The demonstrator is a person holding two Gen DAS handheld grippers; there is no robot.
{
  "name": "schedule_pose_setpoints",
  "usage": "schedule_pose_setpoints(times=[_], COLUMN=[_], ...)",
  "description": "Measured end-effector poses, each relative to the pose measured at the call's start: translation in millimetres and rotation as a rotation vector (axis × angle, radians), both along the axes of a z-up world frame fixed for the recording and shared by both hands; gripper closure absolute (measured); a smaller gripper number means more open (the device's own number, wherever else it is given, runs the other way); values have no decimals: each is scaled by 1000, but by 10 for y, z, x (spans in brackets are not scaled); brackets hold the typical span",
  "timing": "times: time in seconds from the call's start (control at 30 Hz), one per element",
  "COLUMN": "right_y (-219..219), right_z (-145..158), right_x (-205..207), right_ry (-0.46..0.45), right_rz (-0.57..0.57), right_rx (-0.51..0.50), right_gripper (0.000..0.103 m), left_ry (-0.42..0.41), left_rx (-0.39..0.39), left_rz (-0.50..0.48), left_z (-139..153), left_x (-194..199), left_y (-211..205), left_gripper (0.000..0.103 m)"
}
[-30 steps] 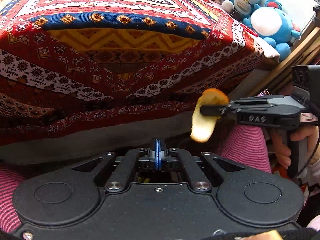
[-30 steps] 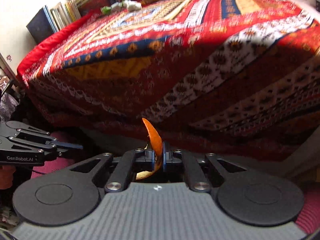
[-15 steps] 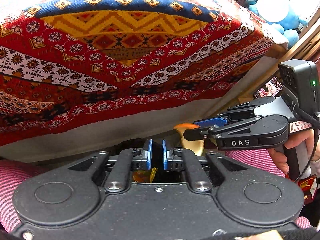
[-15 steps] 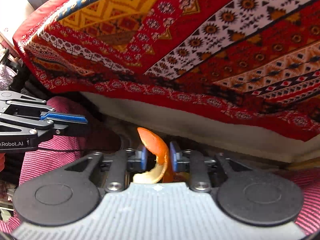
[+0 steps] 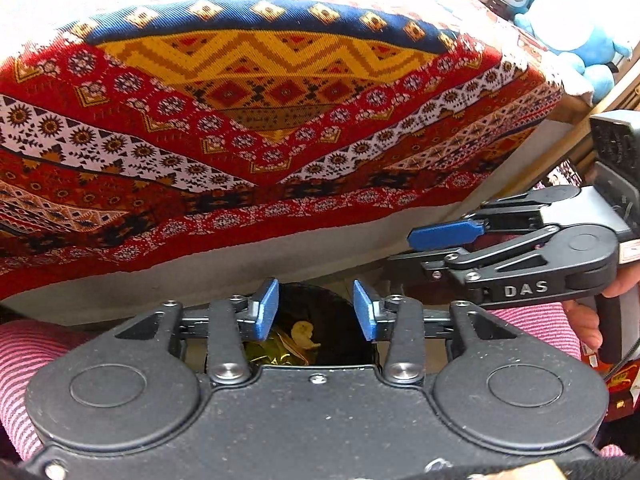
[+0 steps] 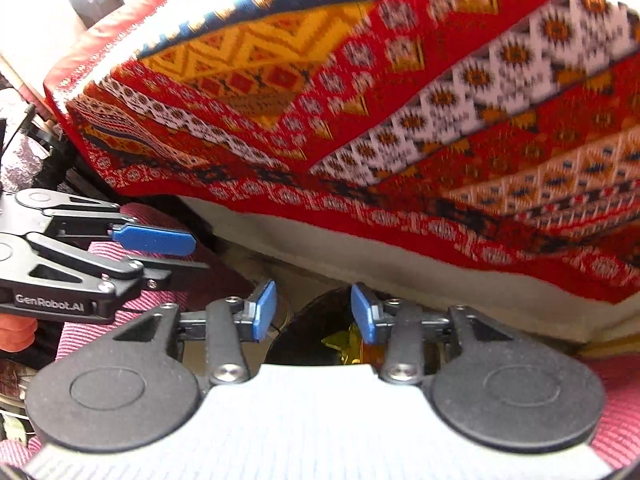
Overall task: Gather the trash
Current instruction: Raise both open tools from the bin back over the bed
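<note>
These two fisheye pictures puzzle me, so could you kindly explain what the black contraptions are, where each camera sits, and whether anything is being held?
No robot here: a person holds a two-finger tool in each hand, with a camera on each looking along its fingers. One picture looks over the left gripper, the other over the right gripper; each also shows the other from the side. Both have just been opening, and nothing sits between their blue pads. Below them is a dark bin with scraps inside, including a pale peel piece and a yellowish wrapper. Behind is a table under a red patterned cloth, with blue plush toys at its far end.
</note>
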State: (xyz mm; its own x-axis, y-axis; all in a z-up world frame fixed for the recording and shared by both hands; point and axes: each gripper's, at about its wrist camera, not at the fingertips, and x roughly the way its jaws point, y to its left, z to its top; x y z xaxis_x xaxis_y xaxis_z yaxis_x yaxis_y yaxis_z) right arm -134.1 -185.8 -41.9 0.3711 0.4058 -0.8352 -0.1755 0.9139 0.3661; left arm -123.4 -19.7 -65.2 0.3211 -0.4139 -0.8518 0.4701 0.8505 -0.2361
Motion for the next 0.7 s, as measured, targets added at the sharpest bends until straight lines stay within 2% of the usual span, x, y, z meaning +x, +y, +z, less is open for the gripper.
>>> schedule_pose_setpoints(times=[0.37,0.57,0.7], right_y=[66,59,49], right_z=[497,699,770], right_x=[67,101,123], right_ry=[-173,-235,-259], right_rz=[65,79,68], right_rx=[1,10,14], right_gripper=[29,26,24], left_ry=[-117,-171,-162], left_rx=[-9,-33,-5], left_rz=[20,27,42], left_z=[296,452,462], left_x=[-13,-31,-20], left_y=[33,56,32], left_gripper=[58,57,54])
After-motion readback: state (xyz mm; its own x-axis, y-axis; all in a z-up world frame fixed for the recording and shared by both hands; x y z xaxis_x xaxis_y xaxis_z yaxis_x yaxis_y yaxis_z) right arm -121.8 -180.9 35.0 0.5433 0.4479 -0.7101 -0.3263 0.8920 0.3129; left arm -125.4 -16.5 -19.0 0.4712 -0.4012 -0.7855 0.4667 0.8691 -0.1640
